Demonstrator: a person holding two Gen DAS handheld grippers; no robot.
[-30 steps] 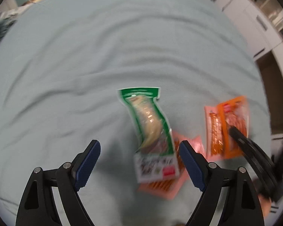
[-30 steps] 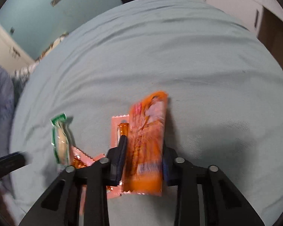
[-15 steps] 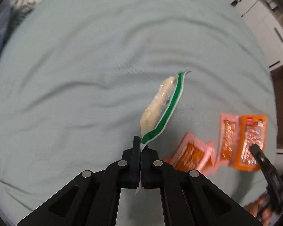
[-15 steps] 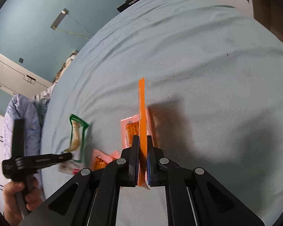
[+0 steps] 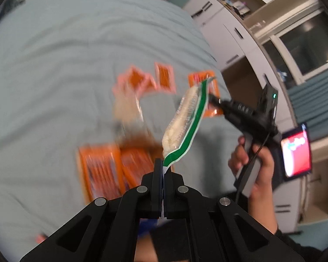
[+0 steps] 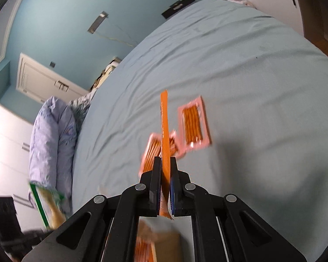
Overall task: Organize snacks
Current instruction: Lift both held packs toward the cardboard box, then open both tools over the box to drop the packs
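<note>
Two grippers, each clamped on one snack above a pale blue bed [image 6: 240, 69]. Left wrist view: the left gripper [image 5: 163, 170] pinches the lower end of a green-edged clear packet [image 5: 185, 118], which stands up toward frame centre. Blurred orange packs [image 5: 111, 170] lie on the bed at lower left, pink-bordered pretzel-stick packs [image 5: 164, 77] at upper centre. At right, a hand [image 5: 255, 166] grips the other tool's handle. Right wrist view: the right gripper [image 6: 165, 168] is closed on an orange packet [image 6: 165, 122], seen edge-on at centre. A pink pretzel-stick pack [image 6: 193, 124] lies just right of it.
</note>
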